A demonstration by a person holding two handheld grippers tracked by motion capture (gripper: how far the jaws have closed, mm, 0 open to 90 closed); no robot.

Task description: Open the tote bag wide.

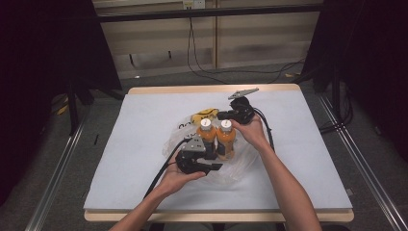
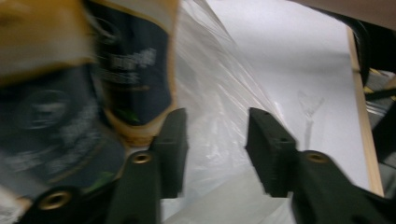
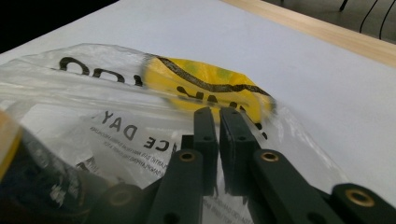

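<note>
Left forearm: comes in from the bottom edge, angled up and right; the hand cups the left gripper [image 1: 201,163] from below, palm up.
Left gripper: lies low over the near edge of the plastic bag [image 1: 235,166], jaws pointing right; jaws apart, nothing clamped, only clear film seen between them in its own view; the nearer bottle sits just outside one jaw.
Right forearm: longer reach, runs up and left from the bottom edge; wrist bent, hand wrapped over the right gripper [image 1: 225,115] behind the bottles.
Right gripper: jaws point left toward the yellow packet [image 1: 203,114]; a thin gap between the pads, nothing pinched in it.
Bottles: two orange bottles [image 1: 217,138], white caps, upright, side by side and touching, on the bag near the table [image 1: 144,144] centre, between the two grippers.
Yellow packet: inside the printed film, just beyond the bottles.
</note>
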